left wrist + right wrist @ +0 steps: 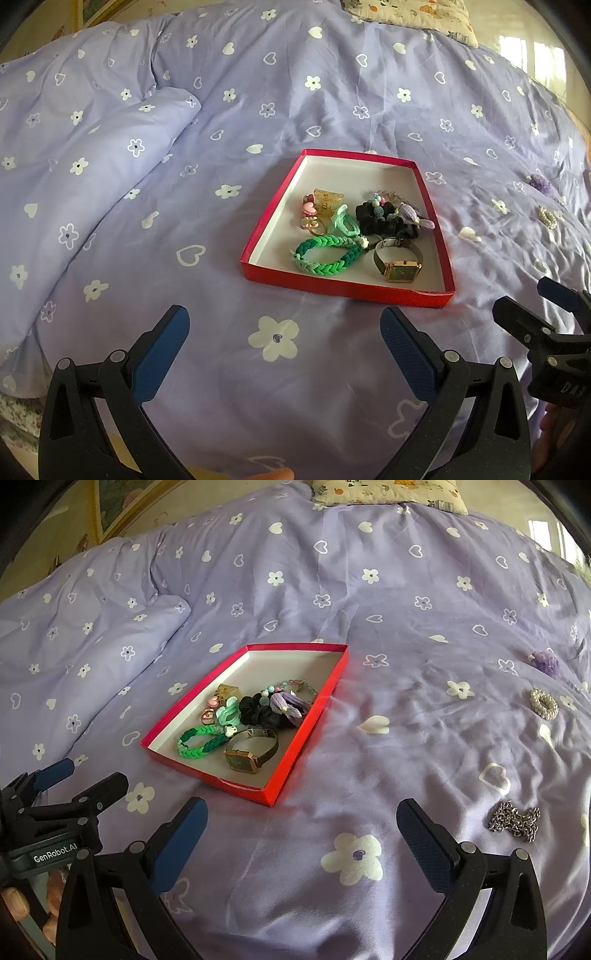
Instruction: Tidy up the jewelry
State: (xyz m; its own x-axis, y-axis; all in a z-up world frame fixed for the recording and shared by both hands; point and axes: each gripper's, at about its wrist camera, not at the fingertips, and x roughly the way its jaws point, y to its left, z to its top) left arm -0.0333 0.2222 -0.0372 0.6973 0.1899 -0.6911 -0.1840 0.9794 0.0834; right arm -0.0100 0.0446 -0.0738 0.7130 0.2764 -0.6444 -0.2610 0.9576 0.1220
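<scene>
Both tools are hovering low over the near edge of the bed [406,627], and neither is carrying anything. The left hand-held gripper [284,350] is standing with its jaws wide apart, facing the red tray [258,236]; the right hand-held gripper [301,834] is likewise spread open and empty, just beside the tray's near right corner.

Most of the jewelry is already lying in the tray: a green braided bracelet [327,254], a watch [397,260], a black scrunchie [384,219] and small rings and clips packed toward the middle. Three pieces are waiting on the quilt toward the bed's right edge: a silver chain [515,821] nearest the right tool, a pearl ring-shaped piece [543,704] farther back, and a purple scrunchie [547,662] beyond that.

The chain looks like the riskiest pick. It is lying bunched on soft, wrinkled fabric, so the jaws may be pinching quilt along with links, or catching only a loop and letting the rest trail and snag. The tray is resting on yielding bedding, so pressing near it could be tipping it and spilling the crowded pieces.
</scene>
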